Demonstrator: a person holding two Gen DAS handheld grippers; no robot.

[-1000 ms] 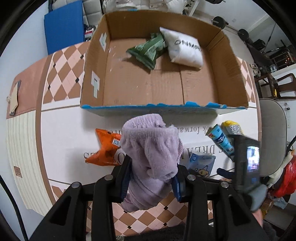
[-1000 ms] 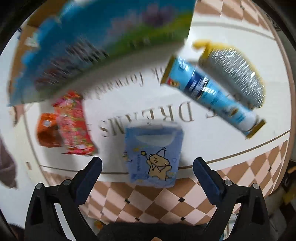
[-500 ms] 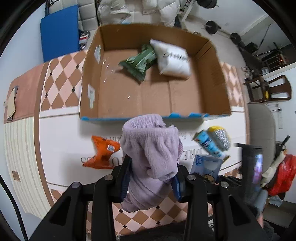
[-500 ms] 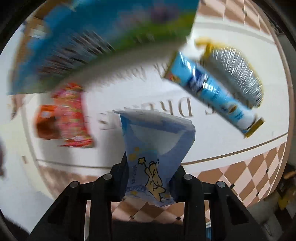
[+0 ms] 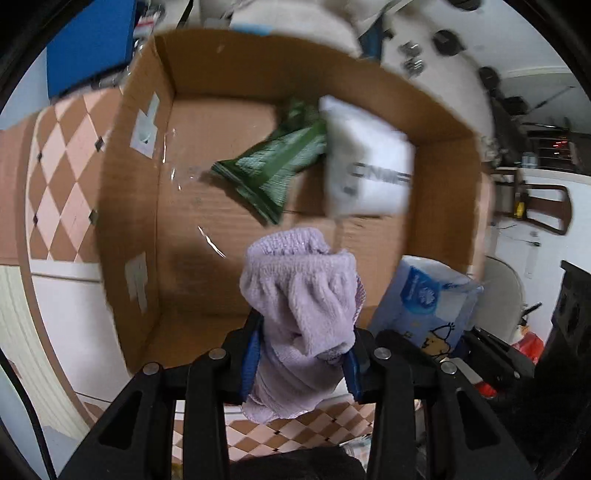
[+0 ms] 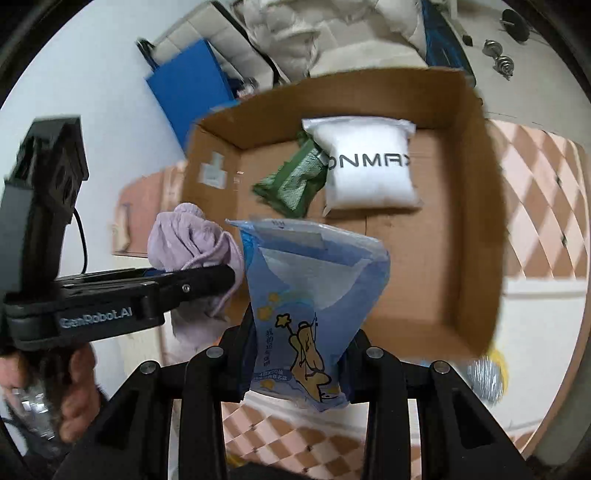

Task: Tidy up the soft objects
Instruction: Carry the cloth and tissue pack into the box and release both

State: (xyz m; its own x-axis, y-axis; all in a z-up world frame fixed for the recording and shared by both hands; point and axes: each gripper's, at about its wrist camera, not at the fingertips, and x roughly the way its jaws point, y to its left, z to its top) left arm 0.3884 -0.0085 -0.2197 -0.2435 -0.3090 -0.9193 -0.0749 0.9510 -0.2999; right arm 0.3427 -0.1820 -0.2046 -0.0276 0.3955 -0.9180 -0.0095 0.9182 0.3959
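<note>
Checkered pink-and-brown tiles and a white printed mat cover the table [image 6: 539, 295], with a white wall, a blue board [image 5: 88, 40] and pale cushions [image 6: 317, 33] behind it. Clamped in the left tongs [image 5: 301, 354] is a bunched lilac cloth [image 5: 301, 295], held above the near end of an open cardboard box [image 5: 155, 229]. Just beside it on the right, the right tongs [image 6: 297, 354] are closed on a light blue packet [image 6: 310, 291] printed with a cartoon figure, also raised over the box's near edge. On the box floor, toward the far wall, lie a green pouch [image 5: 273, 166] and a white pillow-like bag [image 6: 367, 166] with black lettering, touching each other. Outside the box's near right corner, a shiny silver and yellow thing [image 6: 485, 373] lies on the mat, too blurred to identify. Dumbbells [image 6: 502, 55] and a wooden chair [image 5: 543, 206] stand in the room beyond.
</note>
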